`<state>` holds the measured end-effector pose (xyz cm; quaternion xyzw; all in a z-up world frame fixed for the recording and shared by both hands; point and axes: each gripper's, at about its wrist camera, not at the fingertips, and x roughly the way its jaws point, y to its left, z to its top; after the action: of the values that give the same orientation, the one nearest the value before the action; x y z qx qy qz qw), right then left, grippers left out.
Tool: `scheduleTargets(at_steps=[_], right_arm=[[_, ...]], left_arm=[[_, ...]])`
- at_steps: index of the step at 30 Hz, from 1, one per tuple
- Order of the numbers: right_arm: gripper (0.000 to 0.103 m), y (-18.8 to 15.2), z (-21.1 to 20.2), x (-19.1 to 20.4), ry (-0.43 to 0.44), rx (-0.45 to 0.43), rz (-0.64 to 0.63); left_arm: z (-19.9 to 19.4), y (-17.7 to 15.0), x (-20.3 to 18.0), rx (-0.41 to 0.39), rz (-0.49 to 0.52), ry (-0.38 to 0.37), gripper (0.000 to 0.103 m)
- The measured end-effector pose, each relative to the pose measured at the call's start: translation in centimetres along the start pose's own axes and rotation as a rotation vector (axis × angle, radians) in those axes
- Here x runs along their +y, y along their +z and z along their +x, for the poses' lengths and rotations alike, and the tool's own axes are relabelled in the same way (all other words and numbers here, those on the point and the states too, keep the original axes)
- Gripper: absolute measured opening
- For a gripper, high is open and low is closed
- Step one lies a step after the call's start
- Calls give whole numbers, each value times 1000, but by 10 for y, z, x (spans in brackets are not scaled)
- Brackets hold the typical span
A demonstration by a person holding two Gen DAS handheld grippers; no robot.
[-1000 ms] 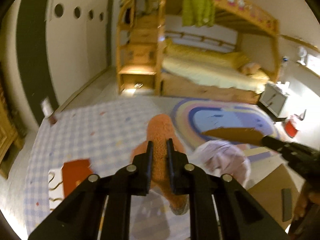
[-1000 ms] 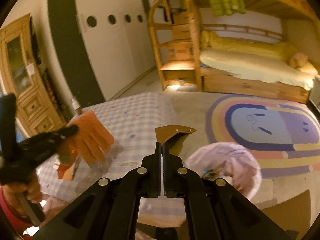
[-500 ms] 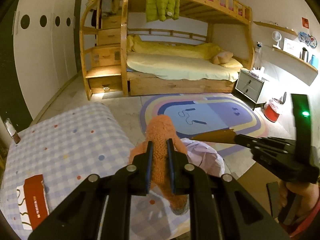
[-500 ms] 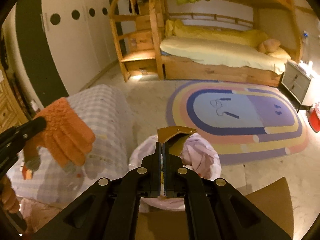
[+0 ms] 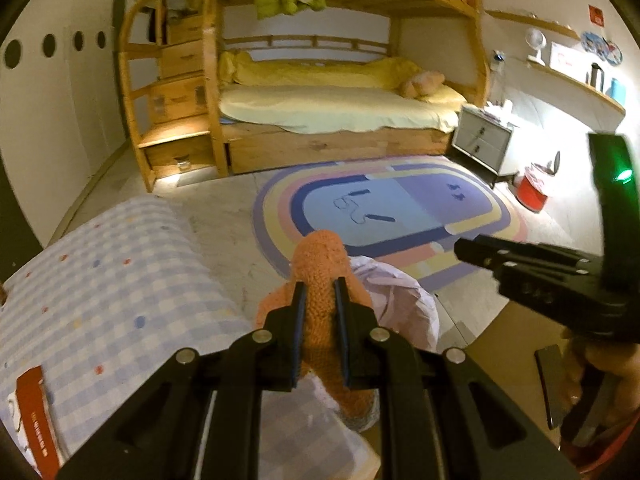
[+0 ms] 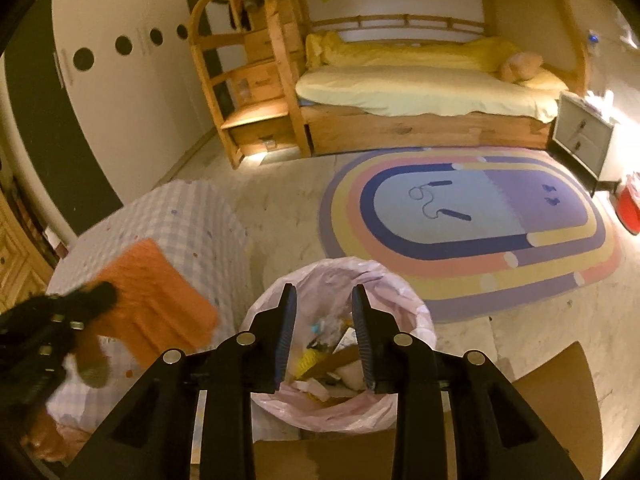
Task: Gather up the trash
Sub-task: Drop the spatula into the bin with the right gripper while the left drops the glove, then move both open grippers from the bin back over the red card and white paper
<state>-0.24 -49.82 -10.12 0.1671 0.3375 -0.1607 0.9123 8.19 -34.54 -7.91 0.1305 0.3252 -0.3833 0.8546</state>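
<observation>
An orange knitted glove (image 5: 320,256) hangs pinched in my left gripper (image 5: 320,284), which is shut on it just left of the bin. The bin has a pink liner (image 6: 416,316) and holds mixed scraps, among them a brown card piece (image 6: 336,356). My right gripper (image 6: 322,290) hovers right over the bin's mouth; its jaws are opening and nothing is between them. In the left wrist view the right gripper (image 5: 464,250) reaches in from the right, a hand behind it. The right wrist view shows the glove (image 6: 160,292) and the left gripper (image 6: 100,292) blurred at the left.
A table with a blue checked cloth (image 5: 100,280) stands left of the bin, with a red-and-white packet (image 5: 36,428) on it. Brown cardboard (image 6: 560,392) lies on the floor at the right. Beyond are an oval rug (image 6: 480,216), a bunk bed (image 5: 340,112) and a nightstand (image 5: 480,144).
Both grippers swung from the table to the bin. The right gripper, shut on a brown scrap before, has opened and the scrap has left its jaws. The left still grips the glove.
</observation>
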Motion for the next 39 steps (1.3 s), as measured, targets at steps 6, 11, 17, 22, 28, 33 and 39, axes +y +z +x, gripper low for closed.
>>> scheduleTargets(at_steps=[6,11,17,22,28,33,39], right_arm=[[31,5,-15,-15,-19,-38,31],[33,7,-26,-14,-20,-57,40],[33,1,-36,14,38,-66,-4],[34,-7,-40,60,132,-45,-66],[36,-25,-36,141,272,11,-191],[39,-40,-35,208,360,45,-310],[45,-65,-30,281,423,73,-451]], left_arm=[[35,19,-13,30,-4,-32,36],[15,25,-5,-38,-35,-8,62],[-34,3,31,-82,-72,103,68],[-76,-28,63,-86,-95,215,72],[-124,-71,108,-77,-180,350,75],[-159,-109,153,-67,-267,472,76],[-189,-151,203,-42,-354,644,77]])
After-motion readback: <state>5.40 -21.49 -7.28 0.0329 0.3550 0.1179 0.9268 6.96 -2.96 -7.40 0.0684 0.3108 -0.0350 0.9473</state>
